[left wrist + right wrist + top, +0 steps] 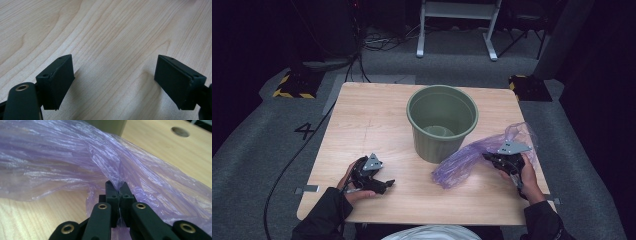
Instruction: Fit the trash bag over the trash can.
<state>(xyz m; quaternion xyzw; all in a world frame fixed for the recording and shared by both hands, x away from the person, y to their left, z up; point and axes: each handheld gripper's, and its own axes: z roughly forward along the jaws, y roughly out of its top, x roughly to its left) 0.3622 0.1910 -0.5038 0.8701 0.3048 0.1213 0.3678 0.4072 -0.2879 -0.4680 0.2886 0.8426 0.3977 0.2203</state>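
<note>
A thin purple plastic bag lies crumpled on the wooden table, to the right of a green plastic bucket. My right gripper is shut on a fold of the bag, its jaws pinched together with film between them. The bucket stands upright and looks empty inside. Near the table's front left, my left gripper rests low over bare wood, its jaws wide open with nothing between them.
A round hole is cut in the tabletop near the bucket's base. Black cables run over the grey floor at the left. Beyond the table's far edge stands a white frame.
</note>
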